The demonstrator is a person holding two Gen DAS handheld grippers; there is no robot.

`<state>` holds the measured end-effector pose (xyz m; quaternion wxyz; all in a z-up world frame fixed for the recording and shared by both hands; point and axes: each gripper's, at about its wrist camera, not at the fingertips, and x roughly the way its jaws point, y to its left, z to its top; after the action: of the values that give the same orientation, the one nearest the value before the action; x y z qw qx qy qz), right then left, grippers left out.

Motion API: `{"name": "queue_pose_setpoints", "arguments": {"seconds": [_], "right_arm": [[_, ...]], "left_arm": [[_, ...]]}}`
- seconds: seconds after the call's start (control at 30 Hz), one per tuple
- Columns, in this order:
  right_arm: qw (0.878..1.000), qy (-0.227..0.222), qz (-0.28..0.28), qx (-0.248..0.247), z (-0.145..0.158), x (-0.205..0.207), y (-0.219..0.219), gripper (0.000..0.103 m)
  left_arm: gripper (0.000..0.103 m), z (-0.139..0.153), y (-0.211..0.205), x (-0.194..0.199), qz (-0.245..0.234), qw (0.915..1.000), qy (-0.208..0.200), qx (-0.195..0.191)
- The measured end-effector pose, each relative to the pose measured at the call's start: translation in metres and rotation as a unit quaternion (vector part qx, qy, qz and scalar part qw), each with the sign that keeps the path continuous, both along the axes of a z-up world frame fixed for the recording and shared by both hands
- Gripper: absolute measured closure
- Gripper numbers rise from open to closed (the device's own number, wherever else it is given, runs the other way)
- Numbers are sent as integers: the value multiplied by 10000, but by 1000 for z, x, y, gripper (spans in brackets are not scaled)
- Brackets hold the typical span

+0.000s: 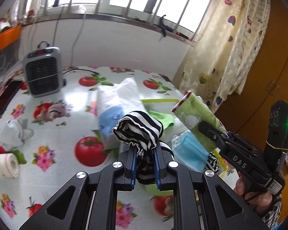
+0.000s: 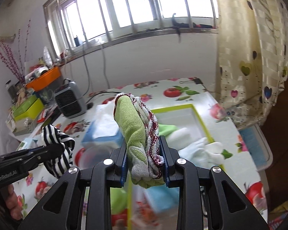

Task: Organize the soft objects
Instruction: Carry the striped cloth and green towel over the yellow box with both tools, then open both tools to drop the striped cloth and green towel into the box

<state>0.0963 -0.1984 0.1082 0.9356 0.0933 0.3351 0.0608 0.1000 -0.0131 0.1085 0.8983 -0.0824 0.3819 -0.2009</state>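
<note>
A: Left gripper (image 1: 144, 153)?
B: Clenched on a black-and-white striped knit cloth (image 1: 139, 132), bunched between the blue pads, lifted above the table's tomato-and-flower printed plastic cover (image 1: 53, 149).
A: Right gripper (image 2: 145, 159)?
B: Clamped around a folded green woven cloth with white and dark-red trim (image 2: 132, 126), upright between the pads, held over the white tray with yellow-green rim (image 2: 199, 120) near the table's right edge.
A: Inside that tray?
B: A light-green cloth (image 2: 168, 129) and white soft pieces (image 2: 201, 149), blurred.
A: Elsewhere on the table?
B: Pale-blue tissue pack with white tissue sticking out (image 1: 113, 113) toward the middle; blue face mask (image 1: 190, 151) just beside it, toward the near right. Grey fan heater (image 1: 42, 72) at the far left corner. Rolled white cloth (image 1: 6, 164) and crumpled white sock (image 1: 13, 134) along the left edge.
A: Beyond the far edge?
B: Barred window (image 2: 134, 7); heart-printed cream curtain (image 2: 259, 57) at right.
</note>
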Motion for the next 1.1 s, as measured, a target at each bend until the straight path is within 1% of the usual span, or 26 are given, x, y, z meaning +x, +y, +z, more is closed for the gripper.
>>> {"name": "queue_pose_setpoints", "arguments": {"seconds": [0.2,0.3,0.5,0.7,0.9,1.1], "right_arm": [[9996,150,-191,-116,-8,12,-21,74],[9993,226,-270,-145,-12,19,-30,74],[9982,336,-380,-304,-18,34,-42,74],[9968,464,-512,-402,-30,52,-52,74],[9965,514,-432,-498,-36,62,-51,74],[9966,532,-286,-553,-40,66,-48,74]], "left_arm": [[89,2,-29,13,-182,9998,-3,24],[89,-1,-42,22,-261,9996,59,13],[89,-13,-69,36,-407,9989,202,93],[89,-28,-90,48,-496,9978,356,265],[89,-43,-104,58,-554,9963,539,381],[88,-52,-108,64,-518,9954,677,445]]}}
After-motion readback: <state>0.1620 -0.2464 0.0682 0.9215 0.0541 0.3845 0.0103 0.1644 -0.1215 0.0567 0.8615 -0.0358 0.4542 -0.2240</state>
